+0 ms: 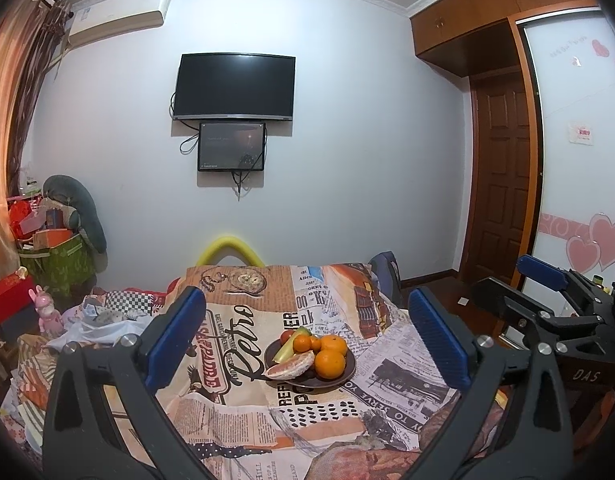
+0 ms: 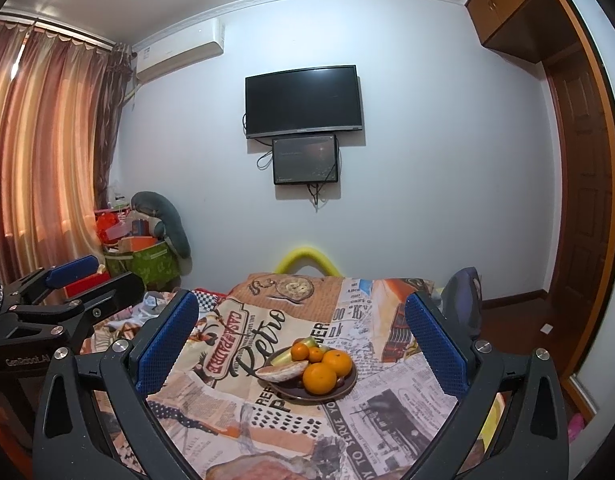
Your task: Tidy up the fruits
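Spread over the table, a newsprint-collage tablecloth (image 1: pixel 227 412) carries readable words, "Retro" and "TO SERVE YOU" among them. Nearest the cameras, the left gripper (image 1: pixel 307 340) and right gripper (image 2: pixel 303 340) both stand wide apart, holding nothing, their blue pads (image 1: pixel 175 336) finely dimpled. Beyond the fingers sits a dark round plate (image 1: pixel 347 372). On the plate lie smooth round oranges (image 1: pixel 329 363), a pale peeled citrus wedge (image 1: pixel 290 366) lying roughly left-right at the plate's near left, and a yellow-green fruit (image 1: pixel 289 344) slanting away. Behind the plate, a black television (image 1: pixel 234 87) hangs on the wall.
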A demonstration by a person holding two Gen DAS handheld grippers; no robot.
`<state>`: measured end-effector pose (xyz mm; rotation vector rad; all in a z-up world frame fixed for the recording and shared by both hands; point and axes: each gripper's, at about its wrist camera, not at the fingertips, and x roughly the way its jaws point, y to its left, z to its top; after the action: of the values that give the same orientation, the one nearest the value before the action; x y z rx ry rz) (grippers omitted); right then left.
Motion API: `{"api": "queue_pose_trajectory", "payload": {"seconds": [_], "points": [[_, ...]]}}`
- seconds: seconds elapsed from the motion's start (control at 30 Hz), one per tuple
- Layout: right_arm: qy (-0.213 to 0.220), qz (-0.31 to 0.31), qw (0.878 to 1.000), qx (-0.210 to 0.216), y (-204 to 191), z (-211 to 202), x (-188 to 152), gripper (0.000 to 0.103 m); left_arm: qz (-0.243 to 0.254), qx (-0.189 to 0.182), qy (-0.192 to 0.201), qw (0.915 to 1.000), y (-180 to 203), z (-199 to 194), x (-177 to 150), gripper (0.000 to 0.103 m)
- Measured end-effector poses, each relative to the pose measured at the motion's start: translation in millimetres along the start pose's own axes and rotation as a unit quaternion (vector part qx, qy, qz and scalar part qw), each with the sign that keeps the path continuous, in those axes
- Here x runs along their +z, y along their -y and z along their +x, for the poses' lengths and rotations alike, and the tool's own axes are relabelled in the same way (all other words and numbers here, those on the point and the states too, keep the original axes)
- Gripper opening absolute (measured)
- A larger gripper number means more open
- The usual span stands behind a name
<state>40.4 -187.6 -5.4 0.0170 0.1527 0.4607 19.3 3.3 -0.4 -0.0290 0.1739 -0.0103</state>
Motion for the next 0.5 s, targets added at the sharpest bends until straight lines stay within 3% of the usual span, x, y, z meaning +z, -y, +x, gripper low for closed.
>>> {"api": "queue_pose_trajectory", "payload": {"seconds": [0.5], "points": [[-0.004,0.006,1.0,0.003,2.5,1.7,0.9,0.103,-0.003,0.002,-0.005,1.0,-0.3,2.7,-2.3,0.103]]}}
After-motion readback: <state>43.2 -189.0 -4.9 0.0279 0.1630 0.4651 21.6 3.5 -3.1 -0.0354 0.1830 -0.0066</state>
